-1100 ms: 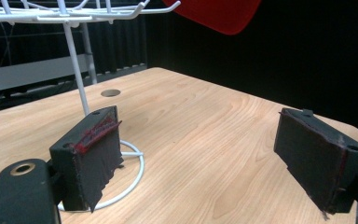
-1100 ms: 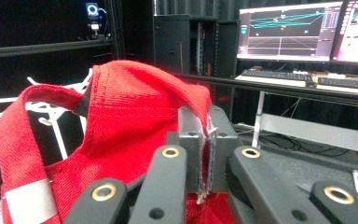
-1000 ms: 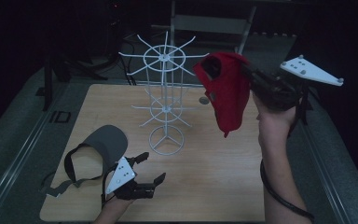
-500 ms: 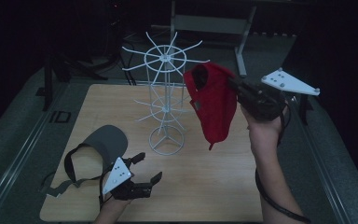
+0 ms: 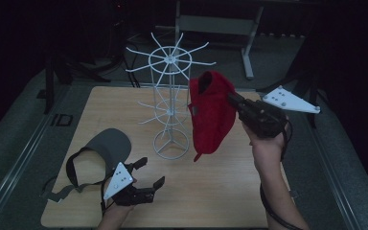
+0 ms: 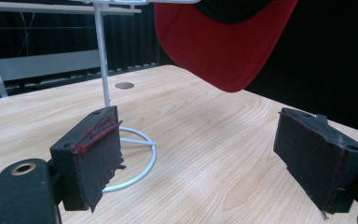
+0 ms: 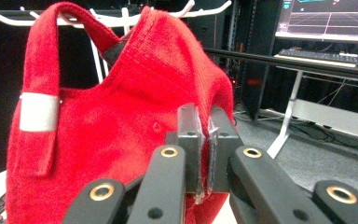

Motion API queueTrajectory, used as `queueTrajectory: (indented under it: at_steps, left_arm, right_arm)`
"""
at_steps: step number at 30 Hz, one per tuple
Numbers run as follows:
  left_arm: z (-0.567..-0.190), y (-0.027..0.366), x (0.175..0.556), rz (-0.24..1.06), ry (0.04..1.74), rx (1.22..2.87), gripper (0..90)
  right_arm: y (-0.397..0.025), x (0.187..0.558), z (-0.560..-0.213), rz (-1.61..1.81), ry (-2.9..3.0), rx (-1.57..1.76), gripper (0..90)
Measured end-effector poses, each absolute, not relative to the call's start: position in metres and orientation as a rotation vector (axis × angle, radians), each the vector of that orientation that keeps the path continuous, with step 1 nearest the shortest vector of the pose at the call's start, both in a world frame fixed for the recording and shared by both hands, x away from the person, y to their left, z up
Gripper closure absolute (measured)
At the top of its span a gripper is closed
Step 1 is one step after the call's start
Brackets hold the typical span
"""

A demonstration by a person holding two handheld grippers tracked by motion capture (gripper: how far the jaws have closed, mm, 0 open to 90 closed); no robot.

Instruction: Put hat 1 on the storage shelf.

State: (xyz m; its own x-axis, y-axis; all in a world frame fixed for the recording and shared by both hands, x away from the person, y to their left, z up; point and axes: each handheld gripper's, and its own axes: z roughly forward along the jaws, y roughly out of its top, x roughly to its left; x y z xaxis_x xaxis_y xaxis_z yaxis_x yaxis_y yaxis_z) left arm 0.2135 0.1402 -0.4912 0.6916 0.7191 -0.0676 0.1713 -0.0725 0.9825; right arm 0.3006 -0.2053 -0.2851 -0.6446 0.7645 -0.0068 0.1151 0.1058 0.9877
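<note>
A red cap [image 5: 212, 111] hangs in the air just right of the white wire rack [image 5: 170, 103], brim pointing down. My right gripper [image 5: 232, 100] is shut on the cap's fabric. In the right gripper view the red cap [image 7: 116, 126] has its back strap near a white rack prong [image 7: 98, 21], and the right gripper [image 7: 204, 128] pinches cloth between closed jaws. My left gripper [image 5: 146, 175] rests low over the front left of the table, open and empty. In the left gripper view the left gripper [image 6: 214, 156] has its jaws wide apart, with the cap's brim [image 6: 219, 42] overhead and the rack's ring base [image 6: 135, 158] ahead.
A grey visor cap [image 5: 98, 151] with dark straps lies on the wooden table [image 5: 220, 191] at the front left, beside my left hand. A small round hole [image 6: 124, 85] is in the tabletop behind the rack. A metal frame stand [image 5: 247, 36] and dark floor surround the table.
My right gripper has carried the red cap leftward and lower, closer to the rack's upper arms. The left gripper has barely moved.
</note>
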Motion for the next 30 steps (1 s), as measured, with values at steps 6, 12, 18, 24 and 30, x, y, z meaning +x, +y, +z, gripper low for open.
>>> queueTrajectory:
  at_steps: [6,12,18,24,30]
  left_arm:
    - [-0.493,0.142,0.213,0.527,0.747,1.608,15.4]
    - [-0.493,0.143,0.213,0.522,0.752,1.606,15.4]
    - [-0.494,0.145,0.213,0.517,0.755,1.606,15.4]
    - [-0.495,0.148,0.213,0.515,0.762,1.608,15.4]
    - [-0.497,0.152,0.212,0.512,0.776,1.605,15.4]
  right_arm:
    - [-0.212,0.297,-0.295,1.618,1.885,0.845,76.3]
    - [-0.22,0.291,-0.31,1.62,1.916,0.839,59.3]
    - [-0.232,0.287,-0.324,1.608,1.917,0.868,49.1]
    - [-0.248,0.28,-0.337,1.631,1.907,0.887,40.3]
    - [-0.261,0.267,-0.347,1.624,1.912,0.88,33.6]
